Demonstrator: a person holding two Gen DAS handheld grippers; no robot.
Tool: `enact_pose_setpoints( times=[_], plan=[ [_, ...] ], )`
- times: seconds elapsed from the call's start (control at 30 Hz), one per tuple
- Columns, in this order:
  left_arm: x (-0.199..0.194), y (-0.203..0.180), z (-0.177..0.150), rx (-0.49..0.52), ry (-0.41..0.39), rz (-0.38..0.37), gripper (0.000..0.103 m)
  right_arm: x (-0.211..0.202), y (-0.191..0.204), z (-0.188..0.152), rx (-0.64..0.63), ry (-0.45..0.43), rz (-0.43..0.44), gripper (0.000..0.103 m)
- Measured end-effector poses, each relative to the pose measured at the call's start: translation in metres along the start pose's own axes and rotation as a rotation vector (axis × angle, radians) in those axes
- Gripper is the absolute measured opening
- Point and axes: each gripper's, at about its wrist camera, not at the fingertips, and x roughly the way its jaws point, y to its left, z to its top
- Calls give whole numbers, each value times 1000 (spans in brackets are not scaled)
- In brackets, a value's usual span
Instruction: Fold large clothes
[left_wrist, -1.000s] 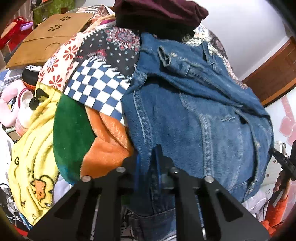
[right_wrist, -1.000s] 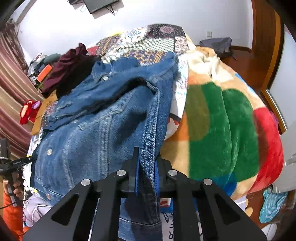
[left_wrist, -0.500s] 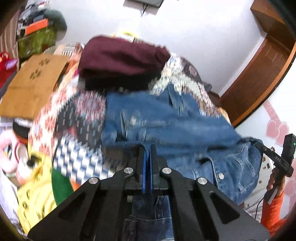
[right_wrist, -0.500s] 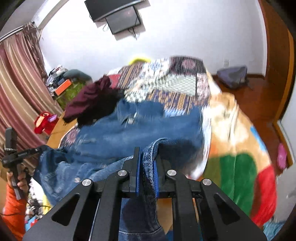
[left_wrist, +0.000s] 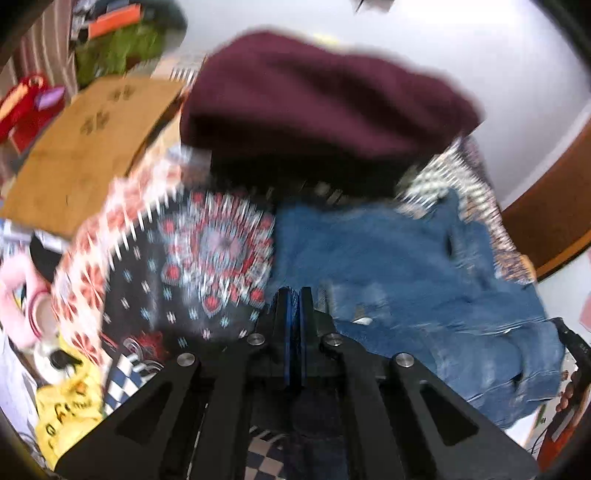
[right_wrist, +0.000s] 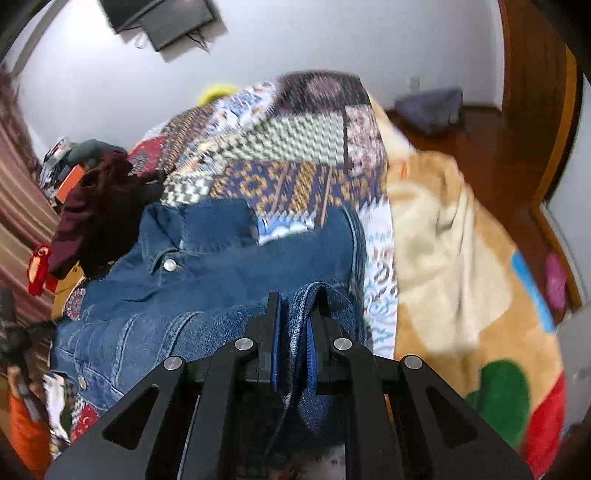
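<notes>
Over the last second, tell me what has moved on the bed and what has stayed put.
Both grippers carried the hem of the blue denim jacket up the bed toward its collar, folding the lower half over the upper. The left gripper and right gripper stayed clamped on the denim throughout. The maroon garment and patchwork quilt lie where they were.

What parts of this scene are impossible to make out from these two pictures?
- Left wrist view: motion blur smears the maroon garment and patchwork quilt.
- Left hand-held gripper: its pads meet, and any cloth between them is hidden.
- Right wrist view: the right hand-held gripper body covers the denim jacket hem.
</notes>
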Motion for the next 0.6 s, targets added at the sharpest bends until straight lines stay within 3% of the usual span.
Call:
enact_pose_setpoints(
  times=[0.13,0.2,0.27,0.3,0.4,0.53,0.6],
  plan=[
    [7,4,-12,13,38,7,6,-19,7,-2,-28,-7,-12,15],
    [-2,4,-13,33,35,24,10,-25,9,-2,-40,-8,-11,23],
    [-12,6,-15,35,31,27,17,-34,13,-5,-49,-11,2,34],
    [-16,9,-17,30,26,28,27,-39,15,-8,-52,-17,7,40],
    [-31,17,-24,-4,0,19,45,-44,20,-15,-62,-16,17,44],
    [-41,29,-39,-70,23,-61,47,-47,23,-29,-56,-2,37,47],
    [-41,29,-49,-66,42,-71,47,-48,24,-36,-52,7,41,55]
  ],
)
